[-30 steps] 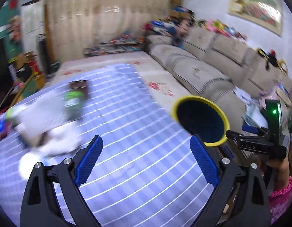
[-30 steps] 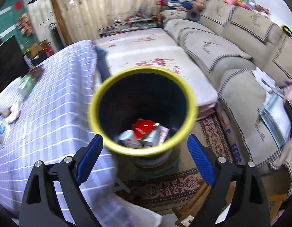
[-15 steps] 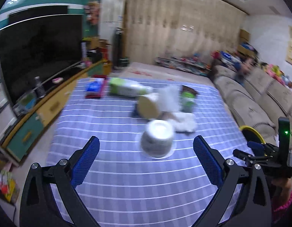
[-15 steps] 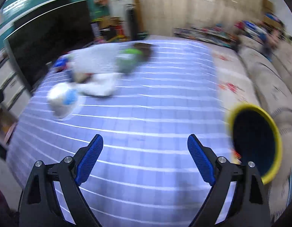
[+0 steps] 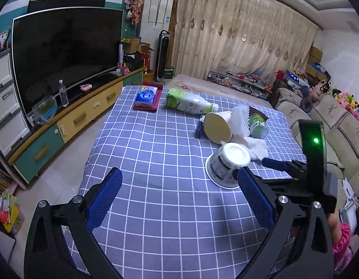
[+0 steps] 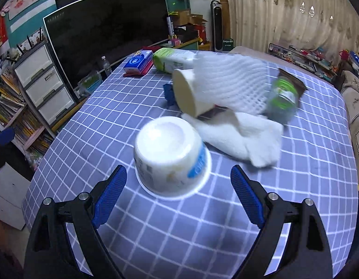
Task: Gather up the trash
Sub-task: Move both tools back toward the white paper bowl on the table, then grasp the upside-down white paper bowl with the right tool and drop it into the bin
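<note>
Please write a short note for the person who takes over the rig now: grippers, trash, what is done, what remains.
Left gripper: open, empty, over the checked cloth.
Right gripper: open, empty, just short of the upturned white cup.
Behind the cup: white tissue, foam net, tipped paper cup, green-label container, lying bottle.
Done: nothing in either gripper.
Left: all these pieces are uncollected; the white cup looks like the next one.

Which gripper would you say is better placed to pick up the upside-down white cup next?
Right. The right gripper is open with the cup just ahead between its fingers; the left gripper faces bare tablecloth.
</note>
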A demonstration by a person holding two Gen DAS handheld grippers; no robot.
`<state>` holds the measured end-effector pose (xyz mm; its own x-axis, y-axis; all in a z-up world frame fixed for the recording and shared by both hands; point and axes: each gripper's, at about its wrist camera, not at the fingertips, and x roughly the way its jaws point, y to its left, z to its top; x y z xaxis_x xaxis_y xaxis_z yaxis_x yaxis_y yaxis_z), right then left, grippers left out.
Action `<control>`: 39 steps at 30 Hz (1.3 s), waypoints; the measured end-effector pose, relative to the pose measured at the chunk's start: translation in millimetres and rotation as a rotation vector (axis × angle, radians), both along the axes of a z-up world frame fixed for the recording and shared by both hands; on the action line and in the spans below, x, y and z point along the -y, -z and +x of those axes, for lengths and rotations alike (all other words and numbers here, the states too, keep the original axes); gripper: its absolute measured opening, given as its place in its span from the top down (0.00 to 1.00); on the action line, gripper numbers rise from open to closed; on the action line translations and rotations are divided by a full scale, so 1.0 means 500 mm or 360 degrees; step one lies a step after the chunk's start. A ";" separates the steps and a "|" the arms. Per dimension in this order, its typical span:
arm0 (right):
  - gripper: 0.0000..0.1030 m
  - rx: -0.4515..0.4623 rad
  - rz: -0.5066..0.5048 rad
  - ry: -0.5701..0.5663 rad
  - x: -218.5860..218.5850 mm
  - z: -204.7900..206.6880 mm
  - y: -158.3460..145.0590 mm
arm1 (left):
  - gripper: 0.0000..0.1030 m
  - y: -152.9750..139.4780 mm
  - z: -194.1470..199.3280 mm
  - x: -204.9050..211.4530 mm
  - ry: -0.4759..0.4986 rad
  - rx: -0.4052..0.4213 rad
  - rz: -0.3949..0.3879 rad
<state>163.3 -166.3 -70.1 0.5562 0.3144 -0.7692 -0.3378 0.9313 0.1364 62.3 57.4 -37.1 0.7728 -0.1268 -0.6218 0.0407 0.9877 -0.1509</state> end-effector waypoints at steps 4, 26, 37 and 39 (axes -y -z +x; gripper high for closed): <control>0.14 -0.0012 -0.0047 0.0018 -0.022 0.025 0.013 | 0.05 0.015 0.010 -0.004 0.0007 -0.0024 -0.0023; 0.26 -0.0022 -0.0021 -0.0056 -0.024 -0.028 -0.009 | 0.05 0.058 0.029 -0.001 0.0042 -0.0080 -0.0060; 0.26 0.0026 -0.0026 0.0376 0.241 -0.103 -0.037 | 0.05 0.055 0.043 0.067 0.0136 -0.0092 -0.0016; 0.26 0.0017 -0.0034 0.0504 0.309 -0.111 -0.031 | 0.05 0.058 0.050 0.084 0.0158 -0.0100 -0.0015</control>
